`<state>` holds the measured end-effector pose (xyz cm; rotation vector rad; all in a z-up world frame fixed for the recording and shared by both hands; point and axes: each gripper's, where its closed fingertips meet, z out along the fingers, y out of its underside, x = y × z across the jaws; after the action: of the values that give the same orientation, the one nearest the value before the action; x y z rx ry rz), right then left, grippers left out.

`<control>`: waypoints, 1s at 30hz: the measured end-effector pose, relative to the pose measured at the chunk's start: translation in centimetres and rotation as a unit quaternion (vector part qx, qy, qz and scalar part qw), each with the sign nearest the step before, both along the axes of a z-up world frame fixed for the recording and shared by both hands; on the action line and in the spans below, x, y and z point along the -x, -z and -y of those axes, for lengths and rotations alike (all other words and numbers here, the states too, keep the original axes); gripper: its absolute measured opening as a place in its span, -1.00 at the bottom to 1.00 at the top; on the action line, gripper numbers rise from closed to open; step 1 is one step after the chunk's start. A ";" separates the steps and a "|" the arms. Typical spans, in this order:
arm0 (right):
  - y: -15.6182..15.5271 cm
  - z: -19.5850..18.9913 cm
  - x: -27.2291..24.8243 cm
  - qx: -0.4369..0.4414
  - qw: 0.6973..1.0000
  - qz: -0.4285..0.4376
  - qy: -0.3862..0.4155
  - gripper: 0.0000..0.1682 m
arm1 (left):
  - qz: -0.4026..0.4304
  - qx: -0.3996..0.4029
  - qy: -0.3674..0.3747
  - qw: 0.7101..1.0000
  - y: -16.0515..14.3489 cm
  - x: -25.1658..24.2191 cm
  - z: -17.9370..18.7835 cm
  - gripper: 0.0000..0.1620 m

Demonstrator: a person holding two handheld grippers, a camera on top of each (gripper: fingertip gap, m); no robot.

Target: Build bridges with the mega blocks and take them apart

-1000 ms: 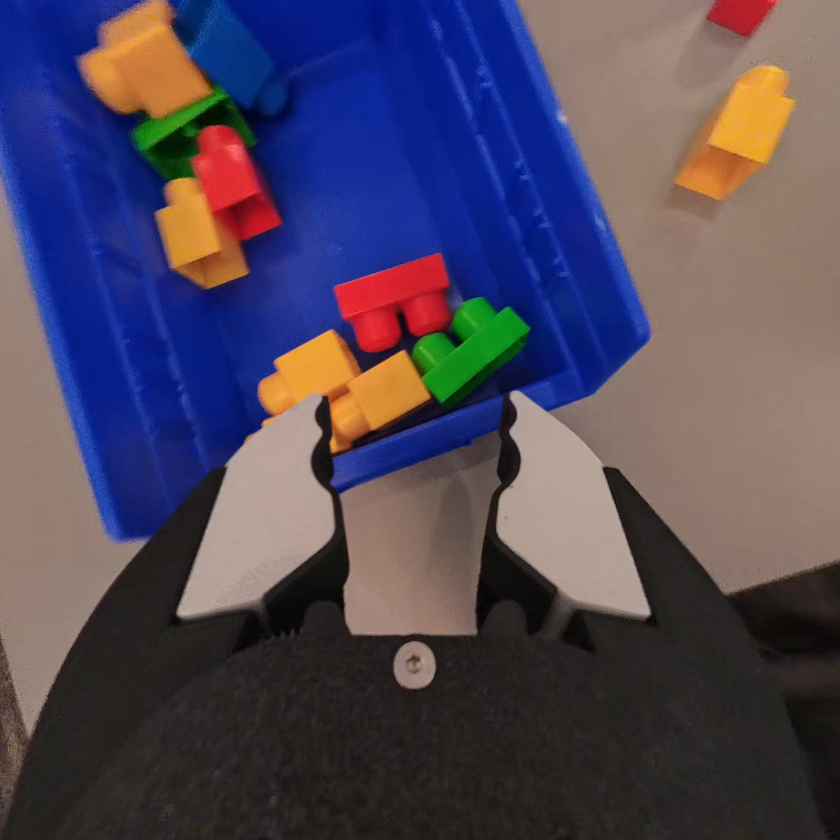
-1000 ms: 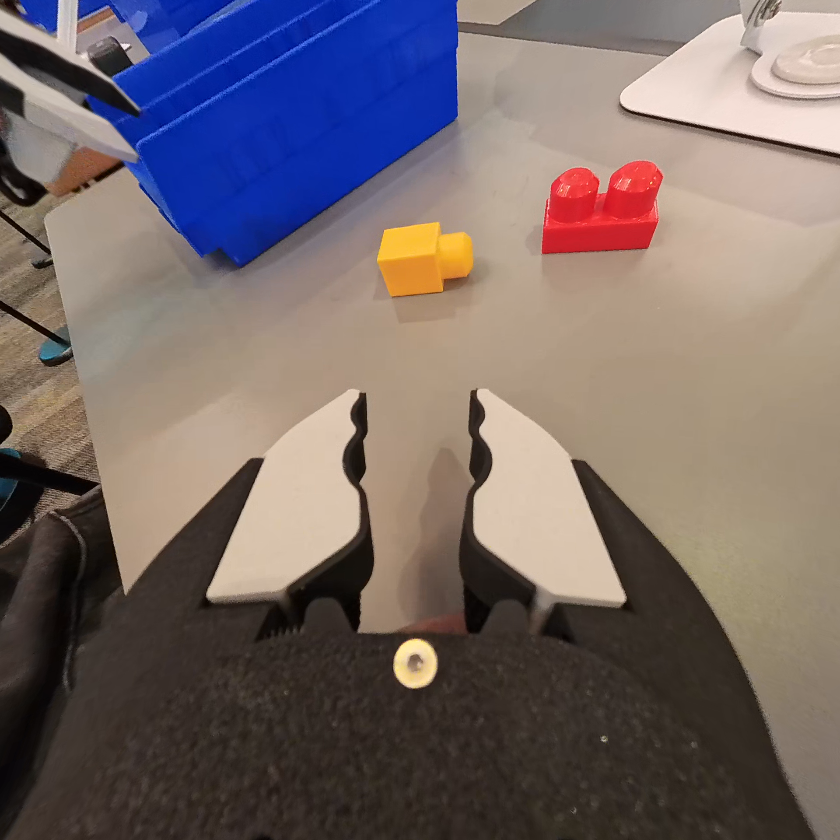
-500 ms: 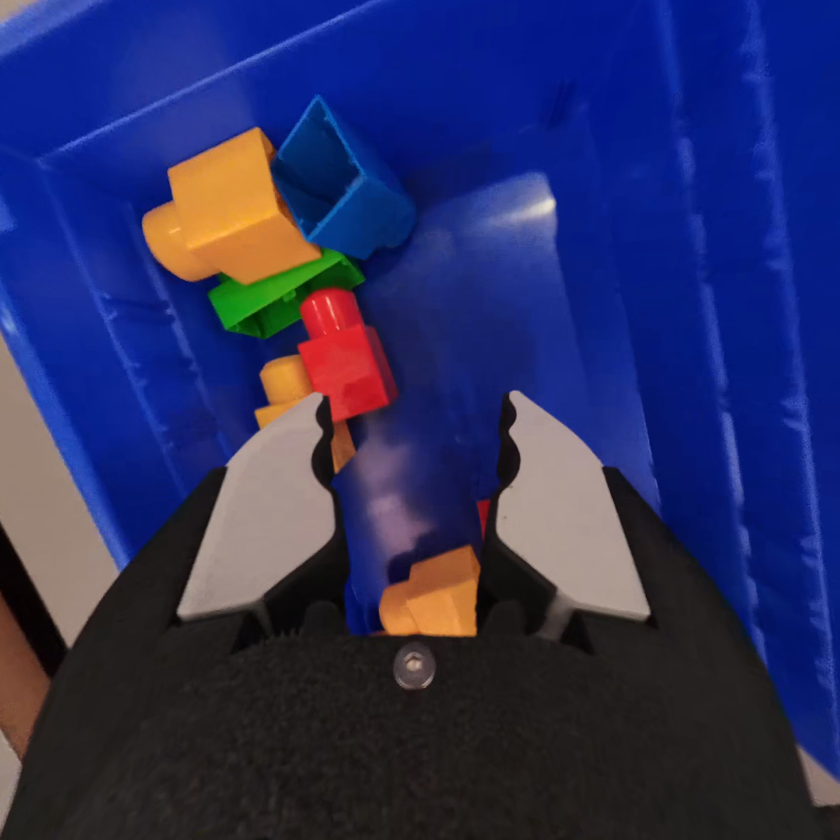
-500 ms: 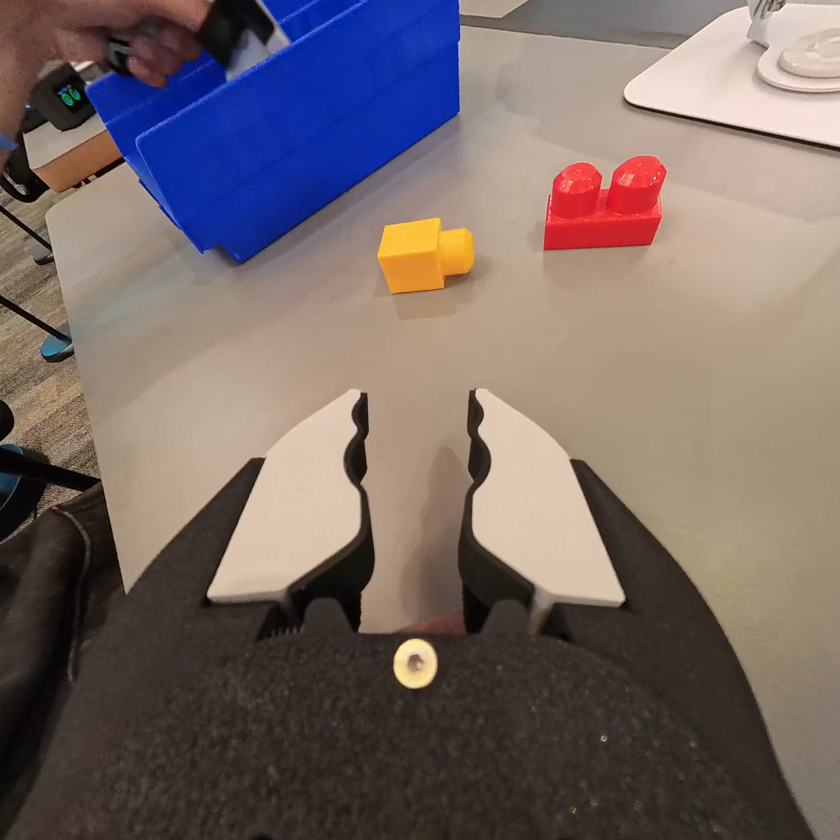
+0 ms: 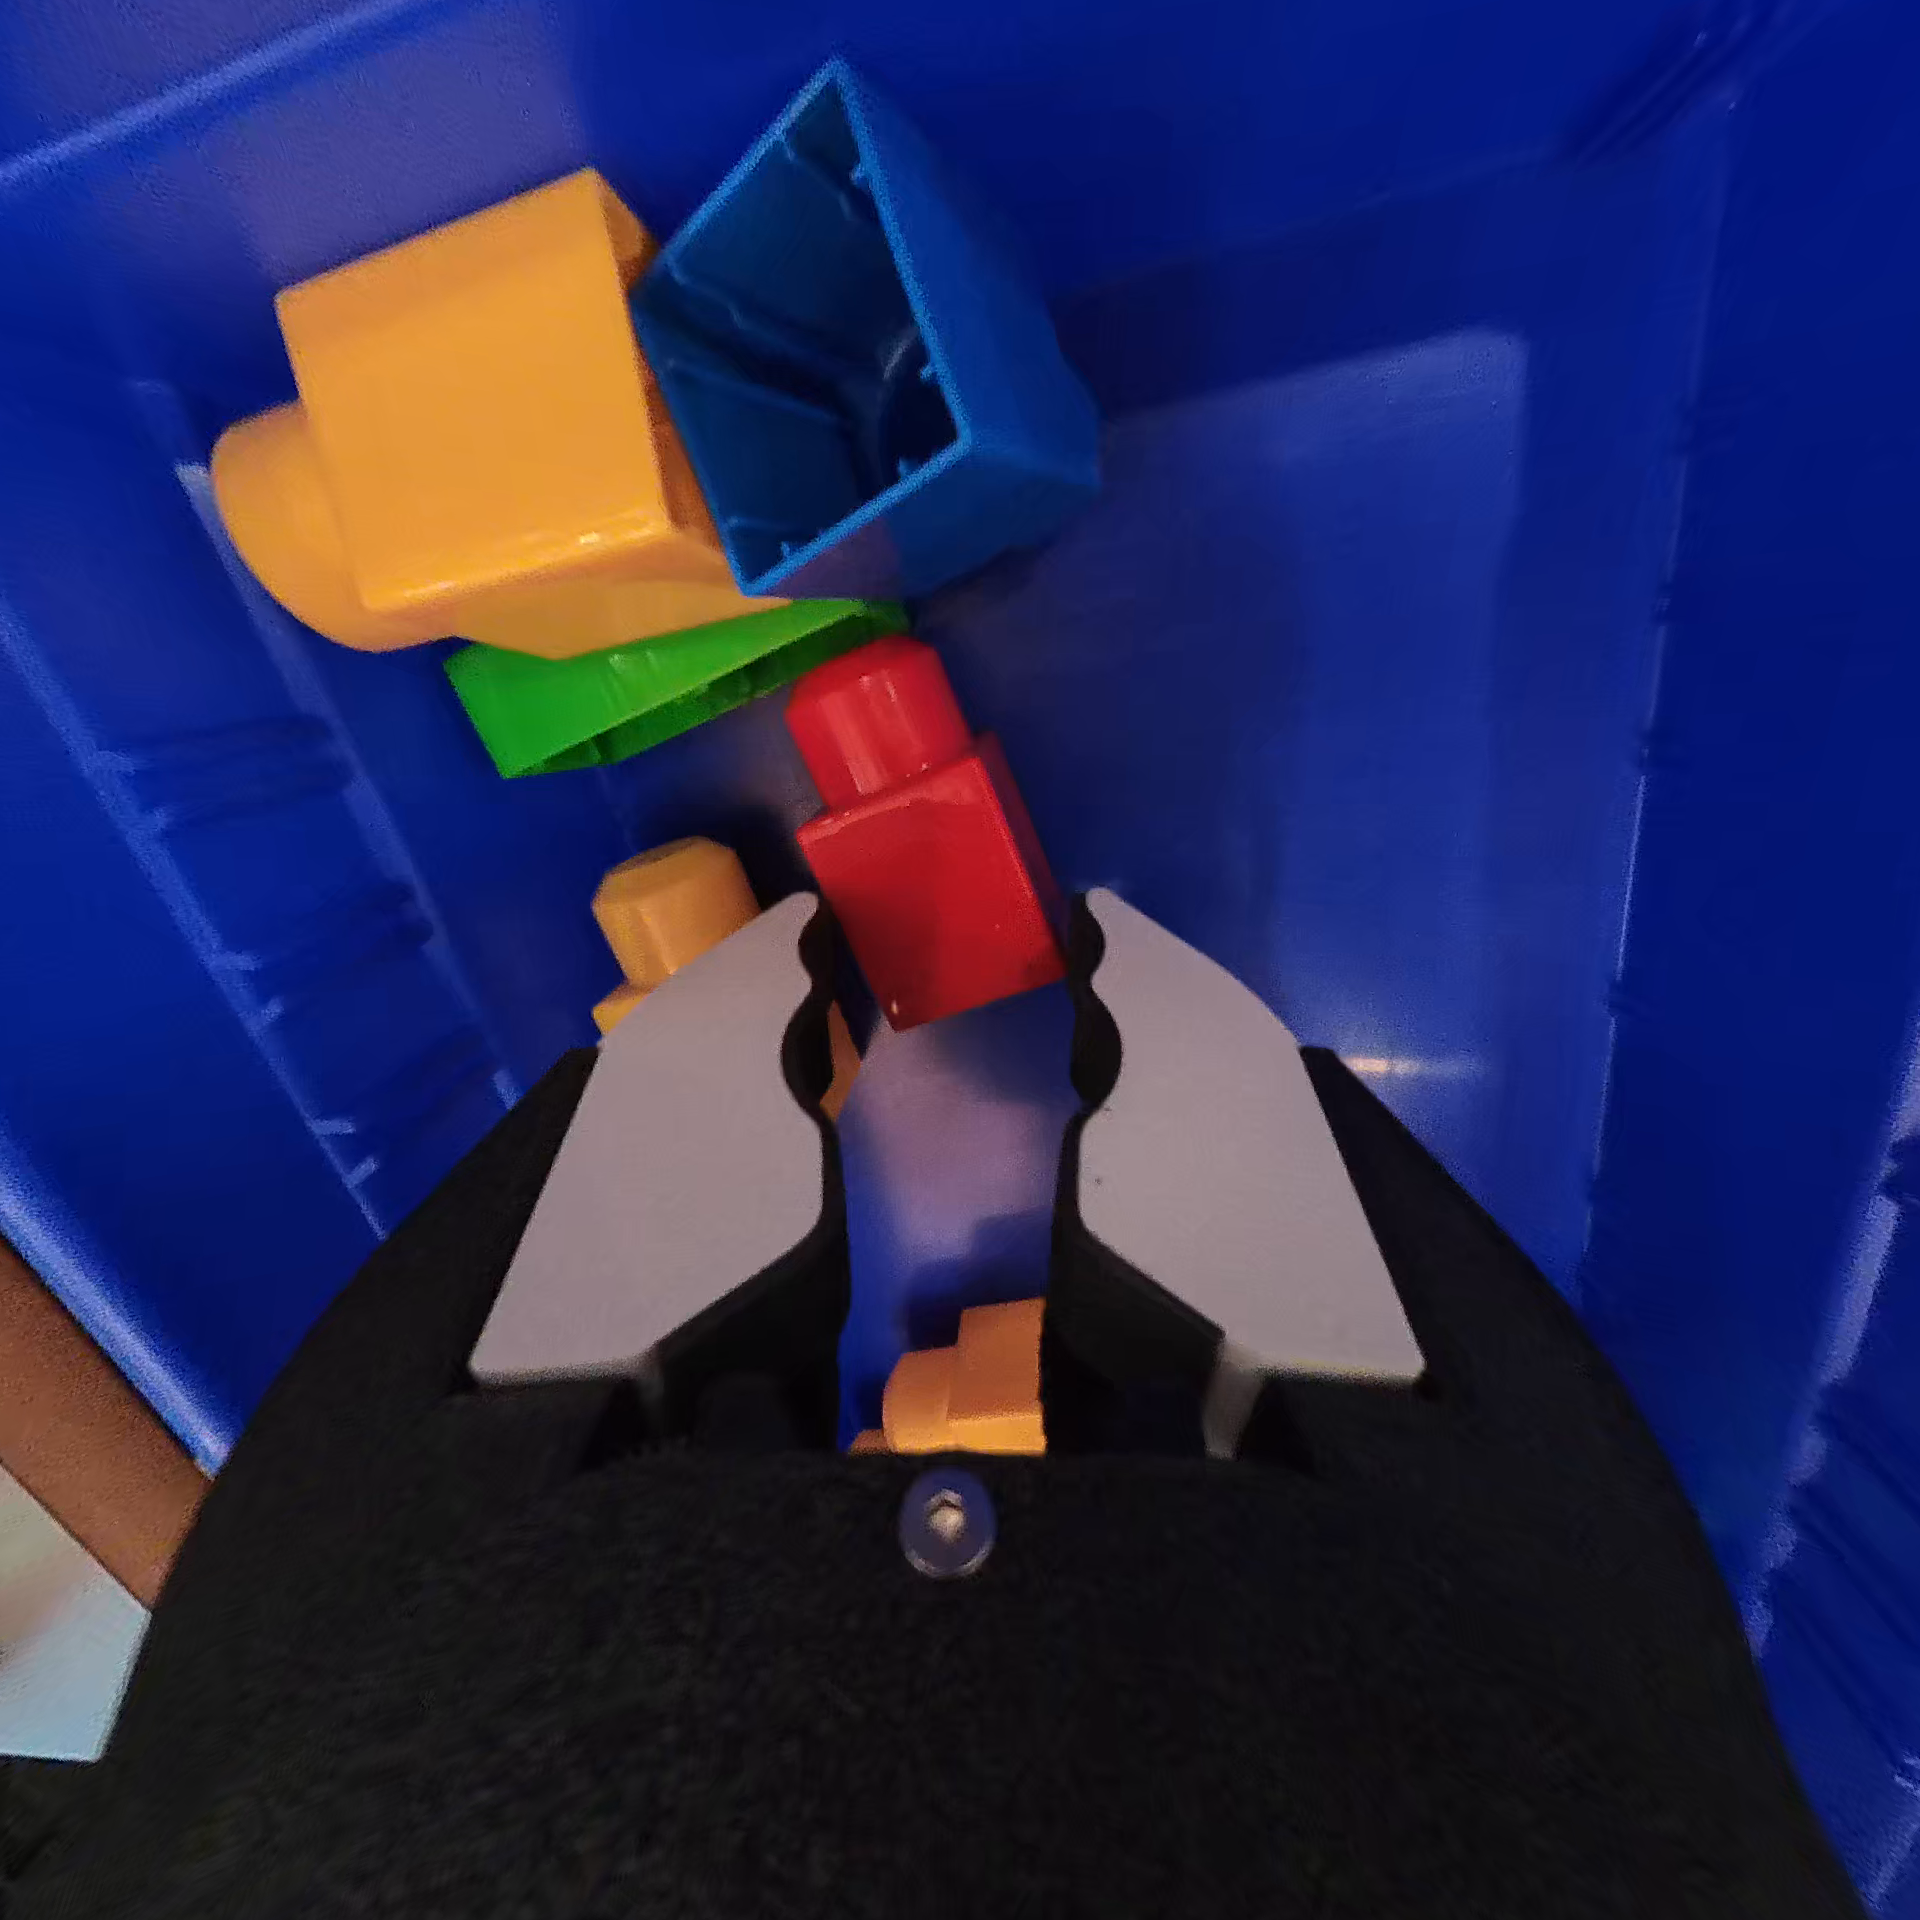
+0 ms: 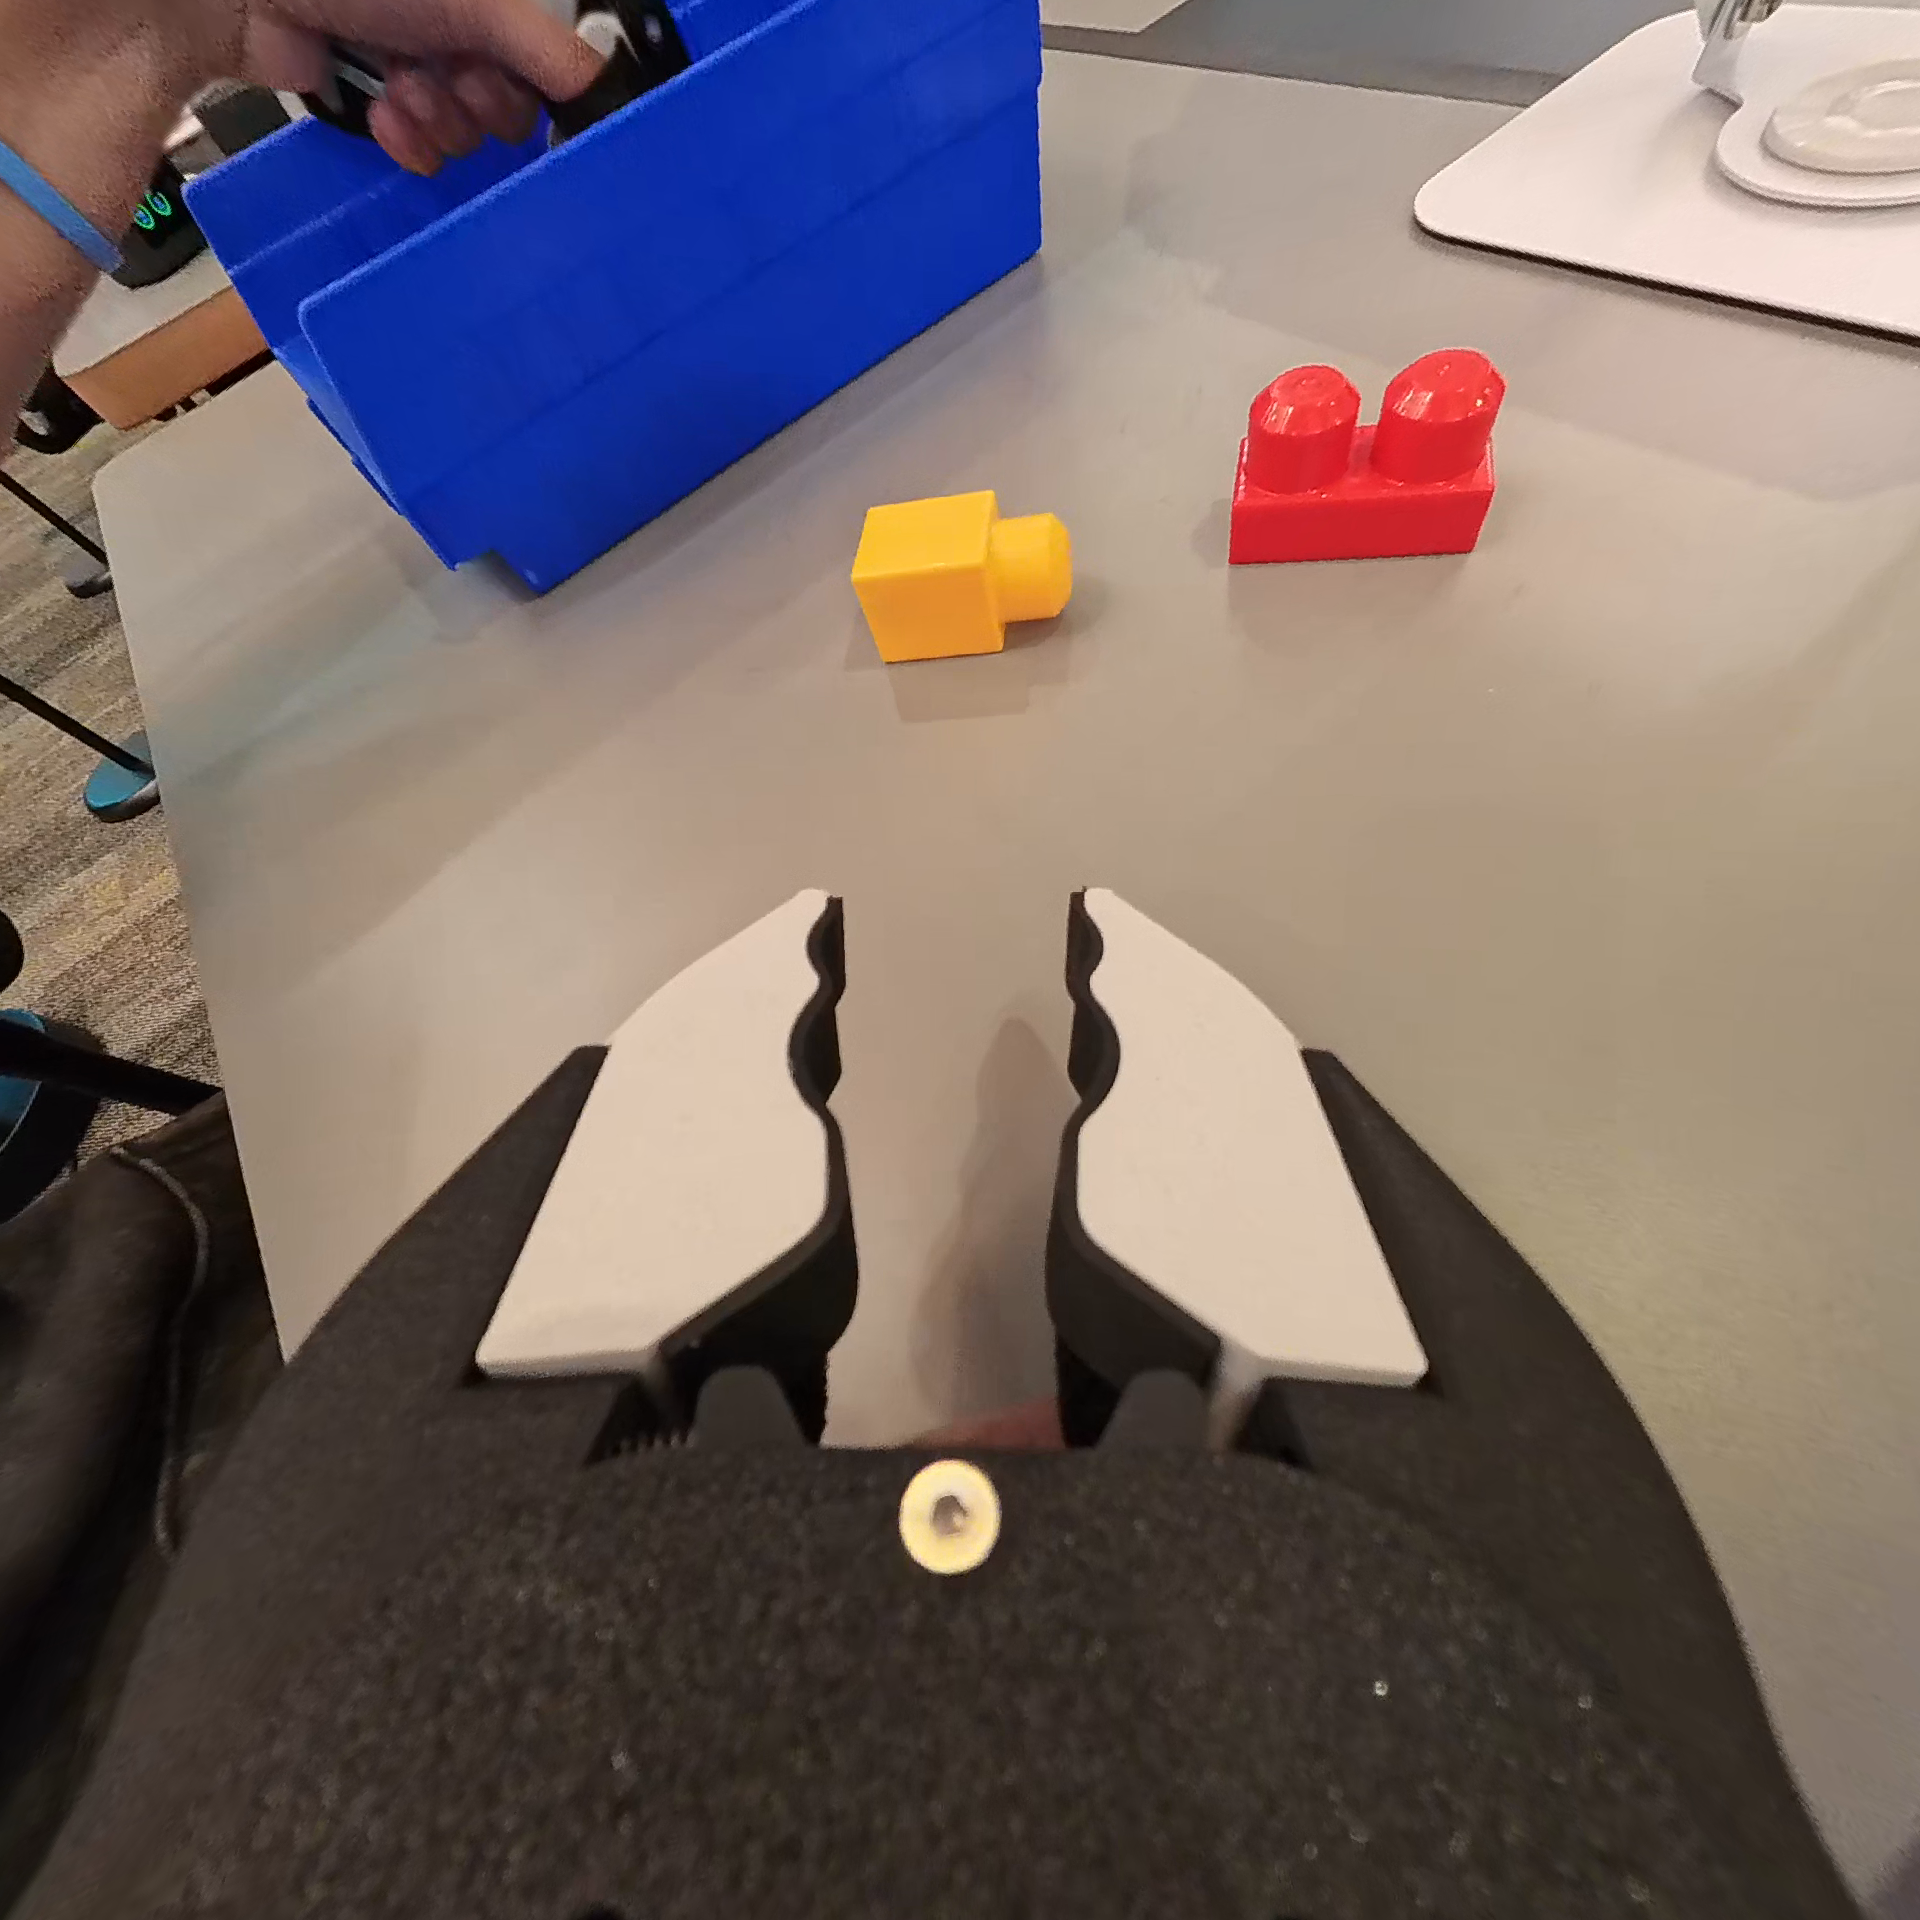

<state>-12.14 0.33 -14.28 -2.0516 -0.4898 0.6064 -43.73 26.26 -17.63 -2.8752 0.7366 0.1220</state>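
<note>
A grey table [image 6: 1351,935] is seen, with a blue bin [image 6: 665,312] at 11 o'clock, a yellow block [image 6: 935,577] at 12, a red two-stud block [image 6: 1361,478] at 1, a white mat [image 6: 1621,218] at the far right, and carpet off the left edge. The right gripper [image 6: 954,904] is held over bare table, jaws apart, empty. The left gripper [image 5: 945,914] is lowered inside the bin, jaws apart around a red one-stud block [image 5: 925,883]; contact cannot be told.

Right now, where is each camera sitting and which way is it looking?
Left wrist view: on the left gripper, looking down into the blue plastic bin at the red one-stud block; its open fingers show.
Right wrist view: on the right gripper, low over the grey table, facing the yellow one-stud block; a hand shows.
Both see the bin.
</note>
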 end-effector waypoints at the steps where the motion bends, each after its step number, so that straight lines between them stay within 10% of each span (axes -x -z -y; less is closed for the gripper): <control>1: 0.0 0.0 0.1 0.001 1.000 0.000 -0.001 -0.52 | 0.001 -0.002 0.002 1.000 0.0 -0.1 -0.1 -0.49; 9: -0.5 0.0 -0.3 -0.008 1.000 0.000 0.006 -0.53 | 0.095 -0.083 0.063 0.990 -7.1 -2.5 2.2 -0.51; 16: -0.5 -0.3 -0.6 -0.010 1.000 0.001 0.015 -0.53 | 0.164 -0.180 0.272 0.931 -16.6 -11.5 13.8 -0.51; 30: -0.3 0.1 -0.4 -0.011 1.000 0.012 0.013 -0.53 | 0.036 0.030 0.388 0.920 -2.1 -20.2 12.4 -0.51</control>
<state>-11.74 0.24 -13.95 -2.0432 -0.4812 0.5606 -23.54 13.89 -15.54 -2.3875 1.8009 -0.1121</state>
